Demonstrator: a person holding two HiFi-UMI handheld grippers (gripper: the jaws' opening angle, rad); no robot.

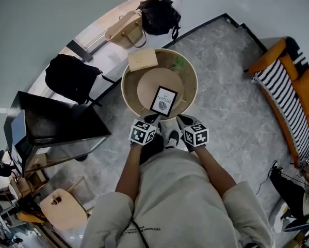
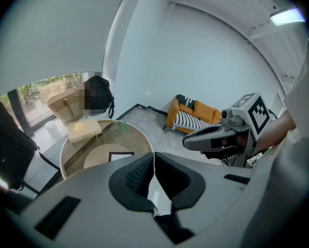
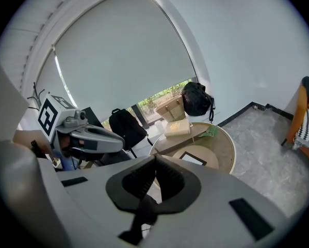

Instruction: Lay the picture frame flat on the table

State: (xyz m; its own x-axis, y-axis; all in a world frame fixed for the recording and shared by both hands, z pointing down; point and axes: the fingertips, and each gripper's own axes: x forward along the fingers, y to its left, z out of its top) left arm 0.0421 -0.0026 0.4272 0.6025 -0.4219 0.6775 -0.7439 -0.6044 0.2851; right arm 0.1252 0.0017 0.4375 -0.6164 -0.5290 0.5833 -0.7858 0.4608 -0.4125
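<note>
- Left claw [image 1: 152,119] is pinched tight, its two dark pads pressed together in its own view [image 2: 154,165] with nothing gripped between them.
- Right claw [image 1: 183,120] is the same, with its jaws closed flat against each other [image 3: 155,175] and empty.
- Both claws hang side by side just off the 6 o'clock edge of the round, glass-topped tabletop [image 1: 124,92], tilted down toward it. Neither touches anything on it.
- From each claw's camera the other claw shows off to the side, clear of the tabletop.
- The picture frame [image 1: 163,101], black-edged around a white print, sits near the 6 o'clock rim of the tabletop, the spot nearest the person. From the gripper views it looks to lie flat on the glass [image 2: 118,156] [image 3: 194,158], over the pale wooden disc beneath.
- A flat tan box [image 1: 143,59] lies at about 11 o'clock on the tabletop, well apart from the frame.
- A small green item [image 1: 178,63] rests near 1 o'clock.
- On the floor beyond the tabletop, a black backpack [image 1: 71,77] stands at about 9 o'clock.
- An orange sofa [image 1: 291,94] with a striped cushion is off at 3 o'clock.
</note>
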